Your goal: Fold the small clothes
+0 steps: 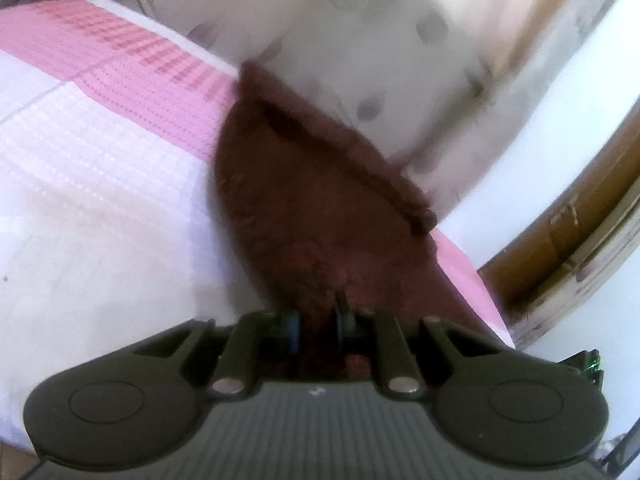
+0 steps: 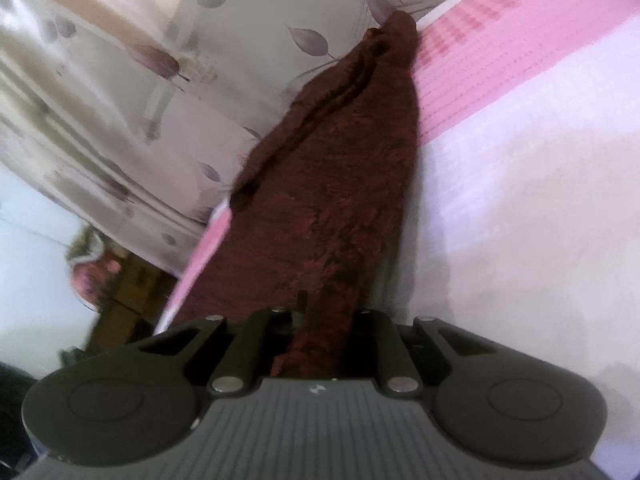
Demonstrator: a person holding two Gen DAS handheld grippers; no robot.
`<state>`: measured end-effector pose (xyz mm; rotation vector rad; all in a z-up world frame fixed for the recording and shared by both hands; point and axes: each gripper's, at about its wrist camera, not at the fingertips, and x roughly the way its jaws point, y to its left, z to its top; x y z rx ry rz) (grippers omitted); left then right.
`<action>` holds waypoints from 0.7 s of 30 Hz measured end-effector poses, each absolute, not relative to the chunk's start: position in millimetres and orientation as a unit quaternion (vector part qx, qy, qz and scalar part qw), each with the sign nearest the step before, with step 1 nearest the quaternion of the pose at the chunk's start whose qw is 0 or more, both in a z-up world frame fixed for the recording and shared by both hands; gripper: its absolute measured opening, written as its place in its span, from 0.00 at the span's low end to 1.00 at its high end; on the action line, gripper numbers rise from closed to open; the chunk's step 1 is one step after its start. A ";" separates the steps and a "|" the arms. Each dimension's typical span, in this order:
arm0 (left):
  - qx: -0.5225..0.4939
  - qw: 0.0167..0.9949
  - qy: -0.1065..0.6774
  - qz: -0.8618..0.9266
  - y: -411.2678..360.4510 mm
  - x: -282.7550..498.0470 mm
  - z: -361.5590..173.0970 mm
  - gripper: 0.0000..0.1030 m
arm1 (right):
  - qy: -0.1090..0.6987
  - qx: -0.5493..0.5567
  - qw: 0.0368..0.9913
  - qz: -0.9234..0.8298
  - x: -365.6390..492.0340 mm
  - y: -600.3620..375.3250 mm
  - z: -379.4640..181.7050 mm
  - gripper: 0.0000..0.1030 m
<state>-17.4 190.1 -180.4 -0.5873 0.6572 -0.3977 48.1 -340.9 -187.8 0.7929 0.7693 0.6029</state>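
A dark maroon fuzzy cloth (image 1: 304, 208) hangs stretched between both grippers above a pink and white bedspread (image 1: 100, 168). My left gripper (image 1: 318, 320) is shut on one end of the cloth, which bunches between its fingers. My right gripper (image 2: 324, 320) is shut on the other end of the cloth (image 2: 336, 184), which runs away from it toward the bed's far edge. A thick hem runs along the cloth's upper side in both views. The fingertips of both grippers are mostly buried in the fabric.
A beige curtain with grey leaf prints (image 1: 360, 40) hangs behind the bed and also shows in the right wrist view (image 2: 140, 80). A wooden frame (image 1: 580, 220) stands at the right. The bedspread (image 2: 520, 200) spreads to the right in the right wrist view.
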 end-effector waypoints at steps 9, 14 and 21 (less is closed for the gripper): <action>-0.288 0.878 0.331 -0.192 188.3 -75.5 -170.7 0.14 | 0.361 0.387 0.798 0.288 -13.7 -354.1 -174.7 0.15; -0.301 0.870 0.342 -0.189 194.2 -107.7 -177.1 0.15 | 0.389 0.392 0.787 0.274 -53.2 -359.6 -188.7 0.15; -0.282 0.889 0.324 -0.159 196.6 -121.6 -179.9 0.67 | 0.388 0.378 0.794 0.277 -73.0 -363.2 -188.4 0.19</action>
